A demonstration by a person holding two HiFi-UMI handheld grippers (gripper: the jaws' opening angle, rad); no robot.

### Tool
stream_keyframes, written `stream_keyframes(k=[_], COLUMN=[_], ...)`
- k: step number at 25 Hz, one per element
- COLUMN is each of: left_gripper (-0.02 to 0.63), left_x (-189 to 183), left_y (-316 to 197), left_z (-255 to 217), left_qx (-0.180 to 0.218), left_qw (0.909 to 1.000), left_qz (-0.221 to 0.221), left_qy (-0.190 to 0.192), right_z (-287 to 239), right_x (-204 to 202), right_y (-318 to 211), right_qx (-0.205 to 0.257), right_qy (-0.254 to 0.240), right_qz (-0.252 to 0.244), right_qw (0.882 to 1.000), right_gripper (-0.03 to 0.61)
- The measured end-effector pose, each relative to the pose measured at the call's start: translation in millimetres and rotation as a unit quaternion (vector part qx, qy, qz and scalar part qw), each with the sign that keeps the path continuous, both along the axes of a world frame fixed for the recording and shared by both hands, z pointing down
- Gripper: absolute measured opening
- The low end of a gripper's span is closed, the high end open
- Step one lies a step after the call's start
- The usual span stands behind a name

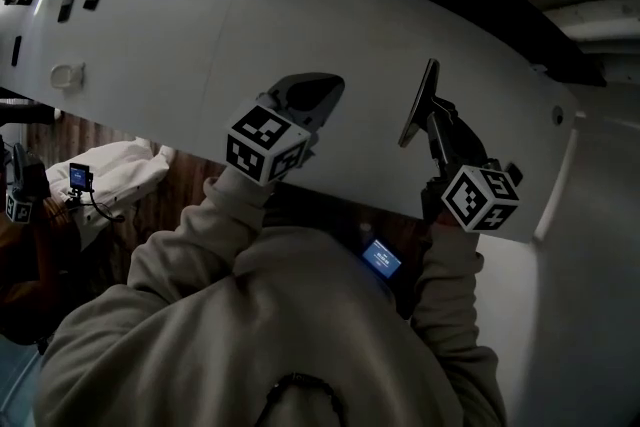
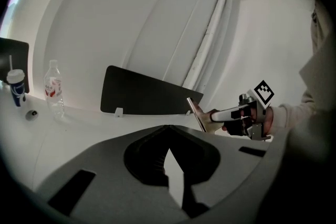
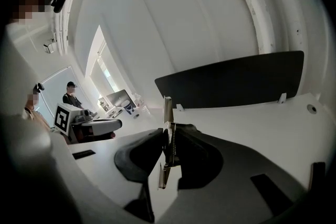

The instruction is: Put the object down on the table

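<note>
A thin flat metal piece (image 1: 418,105) stands on edge above the white table (image 1: 350,35), tilted. My right gripper (image 1: 432,122) is shut on its lower end. The right gripper view shows the piece (image 3: 167,107) edge-on, pinched between the dark jaws of the right gripper (image 3: 169,132). In the left gripper view the piece (image 2: 197,114) sticks out of the right gripper at mid right. My left gripper (image 1: 310,93) hovers over the table to the left of it, about a hand's width away. The jaws of the left gripper (image 2: 167,131) meet at the tips with nothing between them.
A dark divider panel (image 2: 142,94) stands along the table's far side. A water bottle (image 2: 53,89), a lidded cup (image 2: 17,86) and a small disc (image 2: 33,113) stand at the far left. A person (image 3: 69,93) is in the distance.
</note>
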State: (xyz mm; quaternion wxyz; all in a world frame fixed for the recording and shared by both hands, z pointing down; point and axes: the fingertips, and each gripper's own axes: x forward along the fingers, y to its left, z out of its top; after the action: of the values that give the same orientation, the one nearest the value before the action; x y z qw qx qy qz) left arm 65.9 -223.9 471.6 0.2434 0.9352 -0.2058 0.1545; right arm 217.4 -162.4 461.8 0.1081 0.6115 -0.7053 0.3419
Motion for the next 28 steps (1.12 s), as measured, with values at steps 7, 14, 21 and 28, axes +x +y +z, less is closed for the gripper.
stream_keyframes(k=[7, 14, 21, 28], left_gripper=[-0.003, -0.003, -0.003, -0.005], left_x=[-28.4, -24.8, -25.1, -54.8], left_y=[34.6, 59.3, 63.8, 84.1], left_z=[11.5, 34.1, 55.9, 72.1], left_qx=[0.017, -0.005, -0.042, -0.047], left_qw=[0.9997, 0.9991, 0.9969, 0.9958], left_qz=[-0.017, -0.039, -0.062, -0.073], left_qy=[-0.004, -0.014, -0.024, -0.030], right_z=[15.0, 36.9, 53.1, 68.2], right_x=[-27.9, -19.4, -12.1, -39.5], right_y=[30.1, 49.7, 49.2, 64.5], right_qx=[0.019, -0.006, -0.036, -0.041], right_qy=[-0.007, -0.017, -0.024, -0.026], right_qz=[-0.012, -0.025, -0.035, -0.044], right_qw=[1.000, 1.000, 0.998, 0.998], right_gripper=[0.091, 0.091, 0.091, 0.091])
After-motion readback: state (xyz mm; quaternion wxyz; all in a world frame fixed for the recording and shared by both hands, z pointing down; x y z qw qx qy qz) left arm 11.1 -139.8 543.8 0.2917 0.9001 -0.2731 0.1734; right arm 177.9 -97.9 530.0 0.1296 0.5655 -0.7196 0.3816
